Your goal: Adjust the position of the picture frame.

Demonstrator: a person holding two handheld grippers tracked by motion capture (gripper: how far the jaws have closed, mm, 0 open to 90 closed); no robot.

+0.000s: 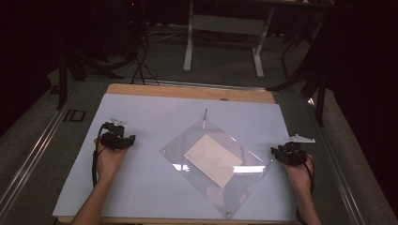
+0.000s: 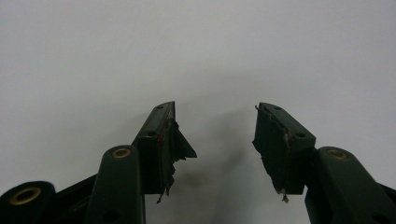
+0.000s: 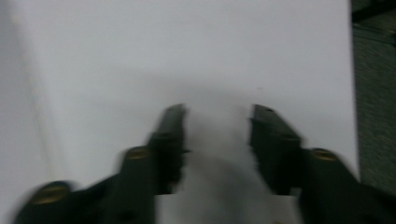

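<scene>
Envelope (image 1: 213, 159) lies between both grippers, well apart from their fingers.

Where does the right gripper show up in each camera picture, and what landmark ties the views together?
High view: right gripper at right edge, beside the clear sheet.
Left gripper view: not in it.
Right gripper view: right gripper rising from bottom, jaws apart, empty.
Shared landmark: the white tabletop.

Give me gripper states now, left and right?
Left gripper: open, nothing between the jaws, over bare table.
Right gripper: open, empty, near the table's right edge, beside the clear sheet.
</scene>
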